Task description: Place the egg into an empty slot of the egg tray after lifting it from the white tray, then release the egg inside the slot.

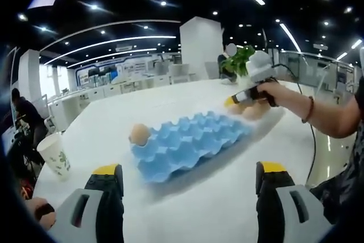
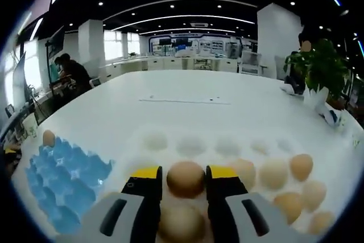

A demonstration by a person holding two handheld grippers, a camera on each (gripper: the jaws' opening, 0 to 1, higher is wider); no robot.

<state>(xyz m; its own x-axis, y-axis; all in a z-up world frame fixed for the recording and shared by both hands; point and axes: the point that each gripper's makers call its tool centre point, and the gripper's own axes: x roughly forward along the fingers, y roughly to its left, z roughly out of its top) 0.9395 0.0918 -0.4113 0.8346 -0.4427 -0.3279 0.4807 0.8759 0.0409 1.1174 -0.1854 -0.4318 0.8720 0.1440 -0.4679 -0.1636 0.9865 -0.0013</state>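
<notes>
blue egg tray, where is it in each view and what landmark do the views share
Left gripper view: the blue egg tray lies at centre on the white table, with one egg in a slot at its left end.
Right gripper view: the tray sits at lower left, left of the right claw.
Shared landmark: the potted plant at the table's far edge.

Left gripper [image 1: 189, 189]: grey bodies with slotted openings, black jaws, yellow tips. Right gripper [image 2: 183, 180]: identical build. Person's forearm [image 1: 318, 112], right of frame: dark beaded bracelet [image 1: 309, 109] at wrist, dark short sleeve.
</notes>
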